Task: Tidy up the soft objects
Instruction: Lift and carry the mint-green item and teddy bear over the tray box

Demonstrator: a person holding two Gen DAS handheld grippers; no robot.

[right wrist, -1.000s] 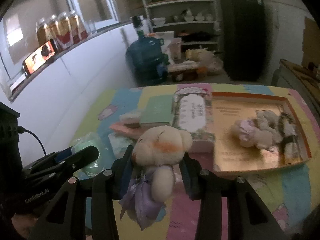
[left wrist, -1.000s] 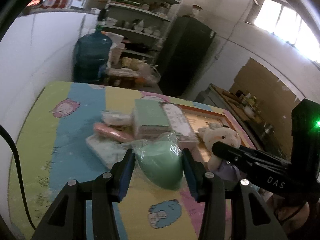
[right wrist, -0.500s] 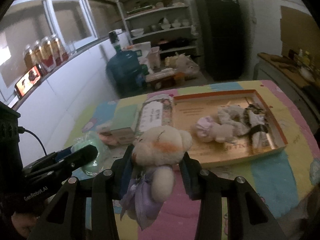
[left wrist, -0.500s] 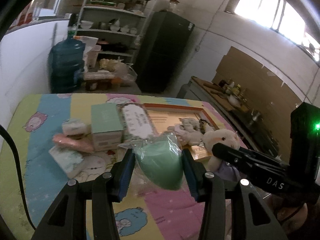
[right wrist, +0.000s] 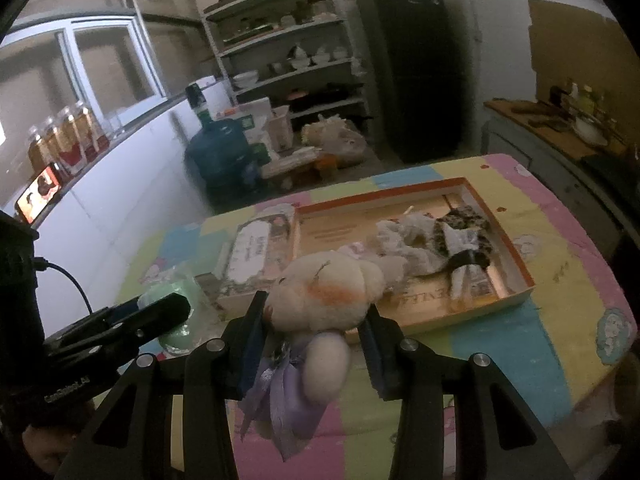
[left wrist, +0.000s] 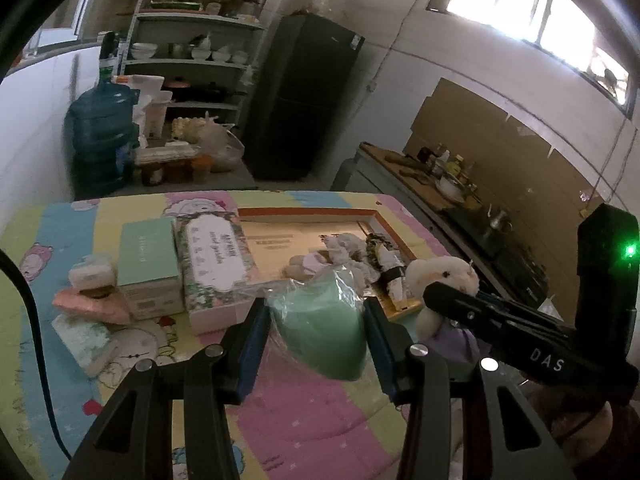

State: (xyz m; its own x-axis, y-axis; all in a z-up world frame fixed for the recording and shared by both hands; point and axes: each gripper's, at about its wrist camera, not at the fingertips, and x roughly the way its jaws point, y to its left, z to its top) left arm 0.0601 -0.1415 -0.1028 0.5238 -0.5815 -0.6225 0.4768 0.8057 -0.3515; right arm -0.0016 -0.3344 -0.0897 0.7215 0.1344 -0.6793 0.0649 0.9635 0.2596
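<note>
While both loads are carried clear of the pastel patchwork tablecloth (left wrist: 304,412), the step in hand reads as transport toward the shallow orange-rimmed cardboard tray (right wrist: 516,264).

Left gripper (left wrist: 316,336): jaws clamped on a mint-green soft wedge wrapped in clear plastic film (left wrist: 324,332), pads pressing both flanks. The wedge hangs above the cloth, just in front of the tray's near rim.

Right gripper (right wrist: 312,328): jaws clamped on the head of a cream plush bear with a lilac bow and skirt (right wrist: 324,292); the body dangles below the pads, clear of the table.

Tray contents: a heap of pale plush toys (right wrist: 404,244) and a dark patterned fabric roll bound with a black band (right wrist: 464,248) occupy the right half. The left half of the floor is bare.

Left of the tray, touching it, lies a floral printed box (left wrist: 216,268); beside that stands a mint-green carton (left wrist: 148,256), with a pink soft pad (left wrist: 92,308) and a white speckled pad (left wrist: 80,340) still on the cloth.

Next move, by judgement: bring each gripper over the bare left half, lower until the load rests on the floor, then release. Keep the two grippers apart, as they sit close side by side. The bear's dangling skirt may catch the near rim; clear the rim first.
</note>
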